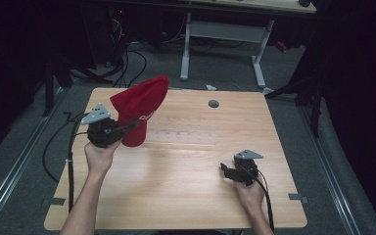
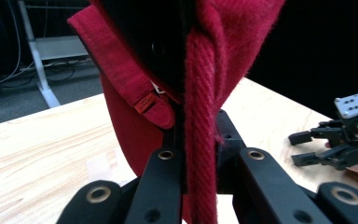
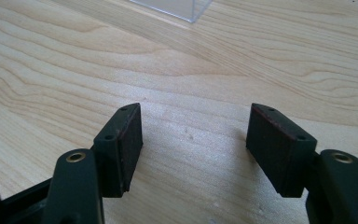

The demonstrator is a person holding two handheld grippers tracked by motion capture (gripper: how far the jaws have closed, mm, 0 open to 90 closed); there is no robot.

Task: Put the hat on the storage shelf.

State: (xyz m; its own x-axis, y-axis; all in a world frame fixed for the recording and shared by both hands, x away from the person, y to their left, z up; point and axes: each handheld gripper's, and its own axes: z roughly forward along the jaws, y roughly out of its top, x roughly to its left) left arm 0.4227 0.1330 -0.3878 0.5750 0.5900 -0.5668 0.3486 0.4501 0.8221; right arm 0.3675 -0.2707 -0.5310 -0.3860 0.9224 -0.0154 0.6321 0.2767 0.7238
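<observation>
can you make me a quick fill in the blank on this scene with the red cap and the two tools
1. The left tool is shut on a cap whose colour is ____.
2. The cap is held ____ the wooden table, not lying on it.
3. The right tool has its jaws ____, with nothing between them.

Missing words: red; above; open

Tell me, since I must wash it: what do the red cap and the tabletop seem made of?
Red cap: looks like woven cloth, matte and fuzzy at the edges, possibly wool or brushed cotton. Table: pale wood-grain surface, smooth with a slight sheen; solid wood or laminate, I cannot tell.
</observation>
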